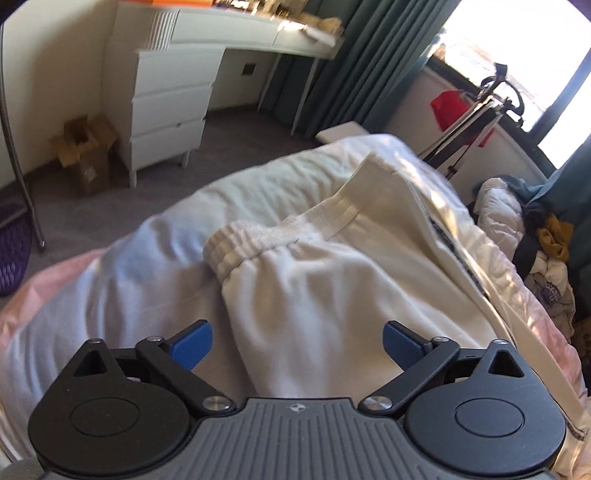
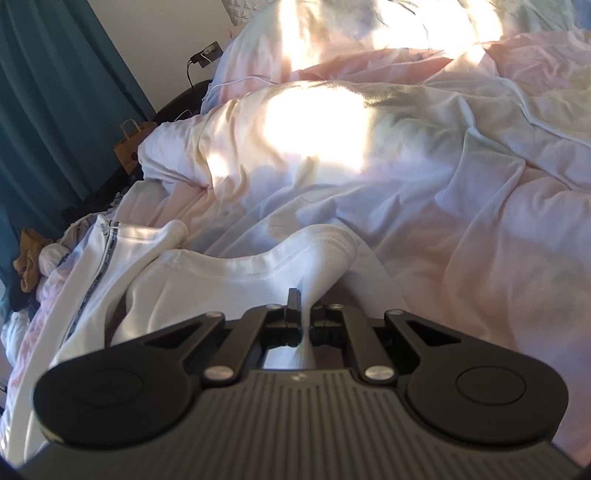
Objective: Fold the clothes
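Right gripper (image 2: pixel 303 321) pinches one white garment's cuff (image 2: pixel 325 254); left gripper (image 1: pixel 297 345) gapes, empty.

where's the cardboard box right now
In the left wrist view, the cardboard box stands open on the grey floor at far left, beside the white drawer unit under the desk.

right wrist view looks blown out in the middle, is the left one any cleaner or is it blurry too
Right wrist view: sunlight clips the duvet to pure white, though the white garment pinched in the right gripper stays readable. Left wrist view: the window is overexposed, the desk smeared by motion blur, fisheye bending the edges.
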`<control>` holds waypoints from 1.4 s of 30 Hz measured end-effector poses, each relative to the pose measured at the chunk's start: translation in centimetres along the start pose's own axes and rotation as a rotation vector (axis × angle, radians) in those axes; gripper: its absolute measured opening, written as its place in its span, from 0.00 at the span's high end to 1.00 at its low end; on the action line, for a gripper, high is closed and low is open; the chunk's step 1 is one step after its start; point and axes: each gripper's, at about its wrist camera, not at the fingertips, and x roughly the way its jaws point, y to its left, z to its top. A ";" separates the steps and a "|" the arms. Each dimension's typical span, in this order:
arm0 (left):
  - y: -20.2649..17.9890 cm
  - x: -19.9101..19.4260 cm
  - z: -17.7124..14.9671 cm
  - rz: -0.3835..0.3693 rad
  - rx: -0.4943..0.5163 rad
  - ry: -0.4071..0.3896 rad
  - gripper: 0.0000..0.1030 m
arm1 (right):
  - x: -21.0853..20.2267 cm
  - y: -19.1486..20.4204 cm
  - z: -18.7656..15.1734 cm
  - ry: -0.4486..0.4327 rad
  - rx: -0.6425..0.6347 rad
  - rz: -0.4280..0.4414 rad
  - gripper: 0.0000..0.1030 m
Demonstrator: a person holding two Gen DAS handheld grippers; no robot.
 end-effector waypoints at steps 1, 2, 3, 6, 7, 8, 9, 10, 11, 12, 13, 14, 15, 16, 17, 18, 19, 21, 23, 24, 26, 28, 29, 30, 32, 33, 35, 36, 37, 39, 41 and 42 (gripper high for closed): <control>0.5 0.4 0.0 -0.001 -0.020 0.021 0.05 | 0.0 0.1 0.0 -0.003 -0.003 -0.002 0.94; 1.1 0.8 -0.1 -0.018 -0.060 0.043 0.05 | -0.1 0.1 0.0 -0.005 -0.006 -0.003 0.94; 1.8 1.3 -0.1 -0.035 -0.100 0.065 0.05 | -0.2 0.2 0.1 -0.009 -0.009 -0.004 0.94; 3.7 3.1 -0.1 -0.080 -0.211 0.134 0.08 | -0.3 0.1 0.2 -0.018 0.004 0.001 0.94; 4.1 3.6 -0.2 -0.089 -0.230 0.149 0.09 | -0.3 0.1 0.2 -0.021 0.010 0.003 0.94; 4.4 4.0 -0.2 -0.105 -0.250 0.165 0.12 | -0.4 0.0 0.2 -0.024 0.015 0.004 0.94; 4.7 4.3 -0.3 -0.122 -0.270 0.181 0.14 | -0.4 0.0 0.3 -0.026 0.021 0.006 0.94; 4.9 4.6 -0.4 -0.139 -0.287 0.193 0.15 | -0.4 -0.1 0.3 -0.029 0.027 0.007 0.94; 5.0 4.8 -0.6 -0.160 -0.300 0.203 0.19 | -0.4 -0.1 0.3 -0.032 0.033 0.009 0.94; 5.0 5.0 -0.7 -0.182 -0.314 0.213 0.25 | -0.5 -0.1 0.3 -0.035 0.038 0.010 0.94; 5.0 5.3 -0.9 -0.202 -0.321 0.229 0.28 | -0.5 -0.2 0.4 -0.037 0.044 0.012 0.94; 4.9 5.7 -1.1 -0.217 -0.320 0.248 0.32 | -0.5 -0.2 0.4 -0.039 0.050 0.015 0.94; 4.7 6.1 -1.3 -0.230 -0.318 0.267 0.35 | -0.5 -0.2 0.4 -0.041 0.056 0.018 0.94; 4.6 6.4 -1.4 -0.236 -0.319 0.281 0.38 | -0.5 -0.2 0.4 -0.044 0.058 0.022 0.94; 4.6 6.6 -1.6 -0.242 -0.319 0.288 0.43 | -0.5 -0.1 0.4 -0.046 0.061 0.026 0.94; 4.5 6.9 -1.7 -0.248 -0.319 0.295 0.49 | -0.6 -0.1 0.4 -0.048 0.063 0.029 0.94; 4.4 7.1 -1.8 -0.254 -0.318 0.303 0.53 | -0.6 0.0 0.4 -0.049 0.064 0.030 0.94; 4.0 7.1 -2.0 -0.256 -0.303 0.299 0.73 | -0.8 -0.1 0.5 -0.049 0.078 0.037 0.94; 3.8 7.0 -2.1 -0.266 -0.298 0.290 0.91 | -1.0 -0.2 0.6 -0.052 0.096 0.051 0.94; 3.8 6.9 -2.1 -0.272 -0.300 0.282 0.92 | -1.2 -0.4 0.8 -0.051 0.111 0.061 0.94; 3.8 6.4 -1.9 -0.286 -0.299 0.263 0.94 | -1.5 -0.7 1.2 -0.043 0.154 0.086 0.94; 3.7 5.5 -1.5 -0.304 -0.295 0.240 0.94 | -1.7 -1.0 1.8 -0.025 0.194 0.114 0.94; 3.6 4.6 -1.2 -0.317 -0.283 0.219 0.95 | -1.8 -0.9 2.2 -0.014 0.194 0.127 0.94; 3.5 3.8 -0.9 -0.331 -0.268 0.197 0.95 | -1.9 -0.8 2.6 -0.002 0.166 0.138 0.94; 3.4 2.1 -0.3 -0.357 -0.240 0.165 0.95 | -1.8 -1.0 3.9 0.040 0.158 0.183 0.94; 3.2 1.4 -0.1 -0.369 -0.225 0.156 0.95 | -1.7 -1.2 4.5 0.064 0.164 0.208 0.94; 2.9 0.3 0.4 -0.392 -0.202 0.150 0.95 | -1.5 -1.3 6.0 0.116 0.173 0.241 0.94; 2.7 -0.1 0.6 -0.402 -0.196 0.154 0.95 | -1.4 -1.2 6.8 0.143 0.177 0.255 0.94; 2.5 -0.5 0.7 -0.413 -0.191 0.160 0.95 | -1.3 -1.2 7.6 0.170 0.180 0.268 0.95; 2.1 -1.4 0.9 -0.441 -0.188 0.158 0.95 | -1.7 -0.4 9.2 0.180 0.142 0.297 0.95; 1.7 -1.8 1.1 -0.464 -0.190 0.163 0.95 | -2.6 0.6 10.7 0.163 0.091 0.323 0.95; 1.5 -2.0 1.4 -0.476 -0.190 0.166 0.95 | -3.0 1.0 11.5 0.155 0.073 0.332 0.95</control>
